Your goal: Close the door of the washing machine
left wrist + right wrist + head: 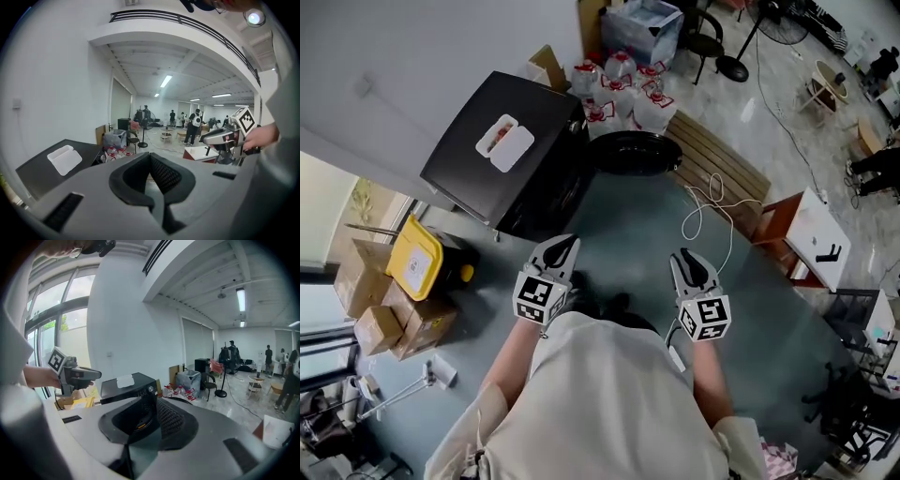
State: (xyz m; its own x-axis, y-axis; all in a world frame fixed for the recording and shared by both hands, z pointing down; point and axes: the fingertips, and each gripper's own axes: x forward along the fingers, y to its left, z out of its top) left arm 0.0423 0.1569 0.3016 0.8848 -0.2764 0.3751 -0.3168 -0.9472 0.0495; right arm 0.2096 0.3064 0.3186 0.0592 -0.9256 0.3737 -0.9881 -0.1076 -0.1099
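Door (633,152) of the black washing machine (464,173) stands swung open ahead, well apart from left gripper (561,248) and right gripper (687,261), both with jaw tips together and holding nothing, so the approach and push are probably all left to do

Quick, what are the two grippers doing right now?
Left gripper: closed, holding nothing.
Right gripper: closed, holding nothing.
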